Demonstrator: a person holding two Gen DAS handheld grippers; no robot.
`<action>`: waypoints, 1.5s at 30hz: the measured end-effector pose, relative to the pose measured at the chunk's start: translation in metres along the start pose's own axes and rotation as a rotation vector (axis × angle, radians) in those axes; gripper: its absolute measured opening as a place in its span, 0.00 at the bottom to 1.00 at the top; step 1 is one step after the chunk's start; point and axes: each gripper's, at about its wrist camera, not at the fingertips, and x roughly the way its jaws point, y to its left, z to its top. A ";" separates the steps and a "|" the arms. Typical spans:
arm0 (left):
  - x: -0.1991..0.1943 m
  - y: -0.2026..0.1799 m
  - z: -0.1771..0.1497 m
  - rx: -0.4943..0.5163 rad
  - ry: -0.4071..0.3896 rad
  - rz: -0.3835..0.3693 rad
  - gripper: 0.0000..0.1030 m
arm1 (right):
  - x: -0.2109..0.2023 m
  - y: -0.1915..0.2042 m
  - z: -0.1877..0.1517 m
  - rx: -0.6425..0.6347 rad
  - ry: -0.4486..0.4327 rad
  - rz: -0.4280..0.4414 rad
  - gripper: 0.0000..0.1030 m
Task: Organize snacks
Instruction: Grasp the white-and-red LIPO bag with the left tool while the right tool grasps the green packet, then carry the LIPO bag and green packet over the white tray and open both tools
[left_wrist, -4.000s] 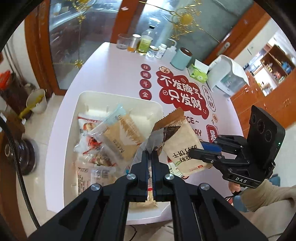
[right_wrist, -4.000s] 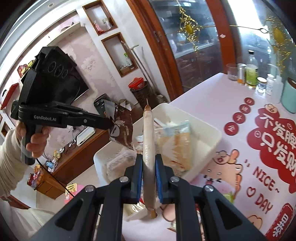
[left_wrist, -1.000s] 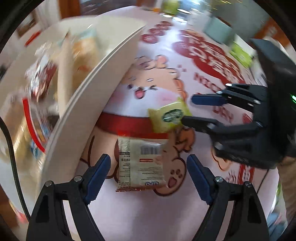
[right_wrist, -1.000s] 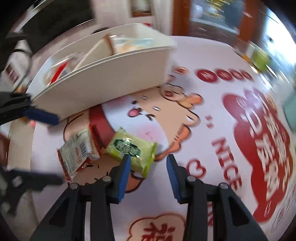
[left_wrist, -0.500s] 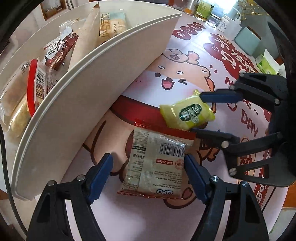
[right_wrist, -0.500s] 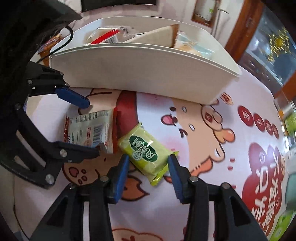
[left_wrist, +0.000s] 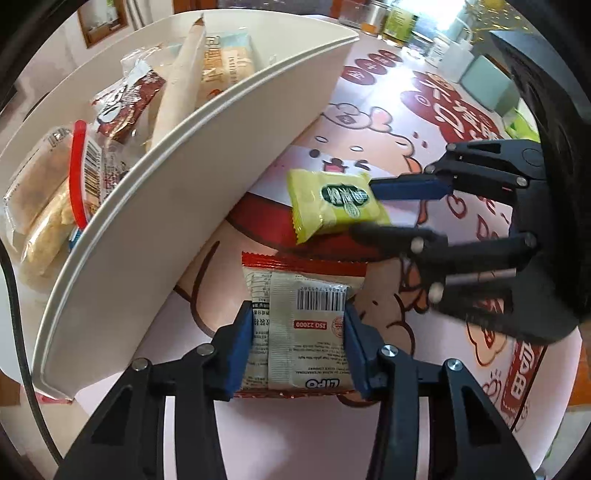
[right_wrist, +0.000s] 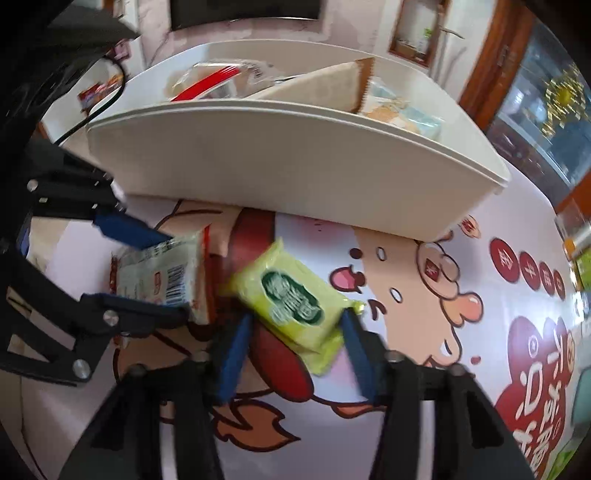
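While the white bin (left_wrist: 177, 206) stands on the printed tablecloth (left_wrist: 369, 92) as the fixed mark, two loose packets lie on the cloth just outside its long side wall.

Left gripper (left_wrist: 298, 343): blue pads set against both side edges of the white packet with red borders (left_wrist: 299, 325), barcode side up. Jaws have just been closing; the packet now sits squeezed between them, flat on the cloth, near the bin wall but apart from it. From the right wrist view the same packet (right_wrist: 166, 277) shows between the left gripper's (right_wrist: 155, 273) fingers, just below the bin (right_wrist: 295, 166).

Right gripper (right_wrist: 295, 350): jaws have just been closing around the yellow-green packet (right_wrist: 291, 299). One blue pad meets the packet's right-hand end; the other pad stands at its lower left, and contact there is blurred, cannot tell for sure. From the left wrist view the yellow-green packet (left_wrist: 332, 205) sits between the right gripper's (left_wrist: 373, 208) fingers, its near corner looking slightly raised off the cloth. It lies farther from the bin wall than the white packet's near edge, the two packets close together, not touching.

Inside the bin: several wrapped snacks, among them a tall beige packet (left_wrist: 181, 81) standing on edge, a brown wrapper (left_wrist: 125, 103), and a clear red-striped pack (left_wrist: 77, 173).

Beyond the bin's far end: jars and bottles (left_wrist: 391, 20) on the table.
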 end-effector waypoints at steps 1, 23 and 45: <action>-0.002 0.001 -0.001 0.007 0.003 -0.008 0.42 | -0.002 -0.003 -0.003 0.041 0.002 0.019 0.27; -0.119 0.046 -0.005 0.035 -0.196 -0.051 0.42 | -0.038 0.007 0.012 0.091 -0.057 -0.055 0.60; -0.165 0.099 0.037 -0.051 -0.247 -0.078 0.43 | -0.033 0.015 0.032 0.196 -0.015 -0.049 0.37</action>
